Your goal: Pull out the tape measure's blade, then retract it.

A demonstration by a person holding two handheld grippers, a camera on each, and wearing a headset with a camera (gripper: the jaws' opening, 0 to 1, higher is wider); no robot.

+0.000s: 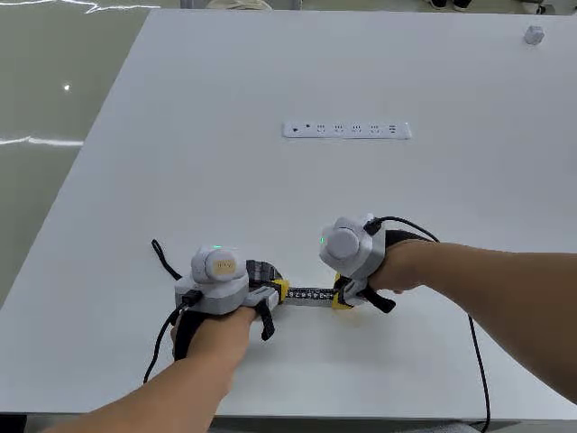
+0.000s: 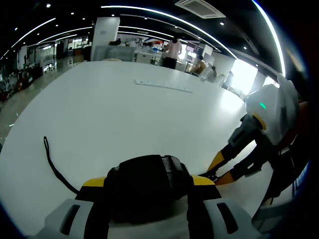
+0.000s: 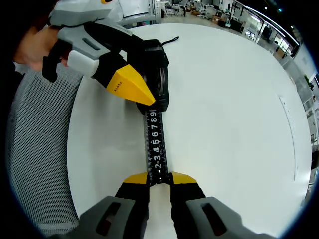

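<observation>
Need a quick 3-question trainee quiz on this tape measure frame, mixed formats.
1. True or false: the right gripper is shut on the blade.
2. What holds the tape measure case? A) left gripper B) right gripper C) nothing, it lies free
3. Fill in: beyond the grippers, a white ____ lies on the table.
Key: 1 true; 2 A; 3 power strip.

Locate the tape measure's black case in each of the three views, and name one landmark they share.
Head view: case, lower left of centre.
Left gripper view: bottom centre, between the jaws.
Right gripper view: upper centre, at the blade's far end.
Shared landmark: the black cord trailing from the case.
</observation>
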